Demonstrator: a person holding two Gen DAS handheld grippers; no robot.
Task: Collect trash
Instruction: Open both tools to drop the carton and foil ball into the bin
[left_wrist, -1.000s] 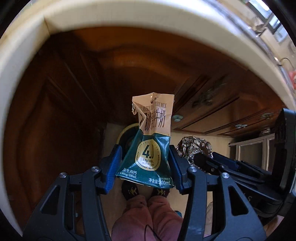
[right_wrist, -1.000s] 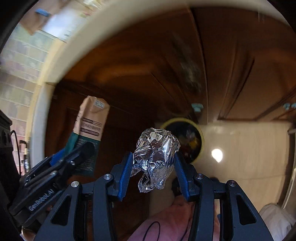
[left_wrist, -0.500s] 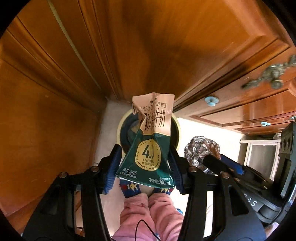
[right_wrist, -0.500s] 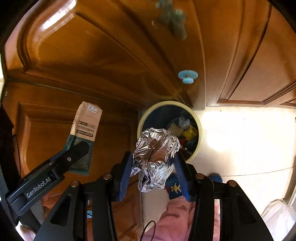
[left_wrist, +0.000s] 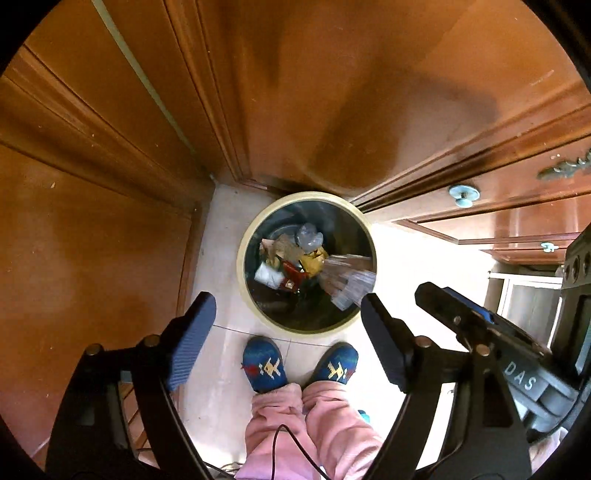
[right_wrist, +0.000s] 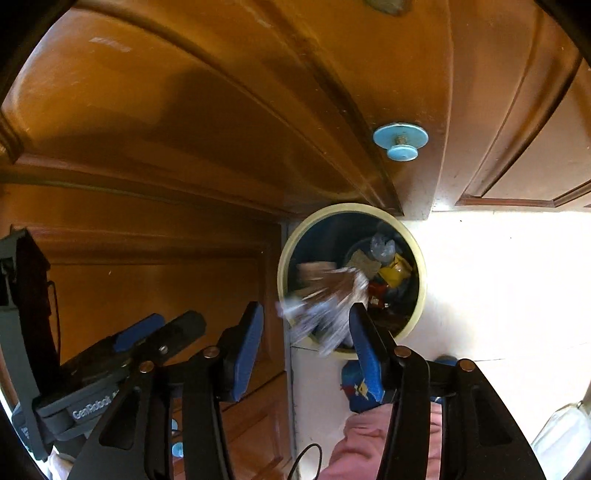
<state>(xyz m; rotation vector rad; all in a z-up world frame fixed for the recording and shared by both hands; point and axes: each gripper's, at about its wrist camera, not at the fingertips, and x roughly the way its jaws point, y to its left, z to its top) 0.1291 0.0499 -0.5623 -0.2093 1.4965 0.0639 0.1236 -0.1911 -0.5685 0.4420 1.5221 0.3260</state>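
Falling blurred past the right gripper (right_wrist: 306, 328), whose jaws have just been opening, the foil ball (right_wrist: 325, 306) hangs over the bin (right_wrist: 421, 258).

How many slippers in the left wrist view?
2: left slipper and right slipper side by side on the floor, just below the trash bin rim; pink trousers cover their heels.

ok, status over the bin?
Left gripper open, empty, jaws just opened. Right gripper opening, blurred foil ball dropping clear. Bin directly below. Nothing in the way.
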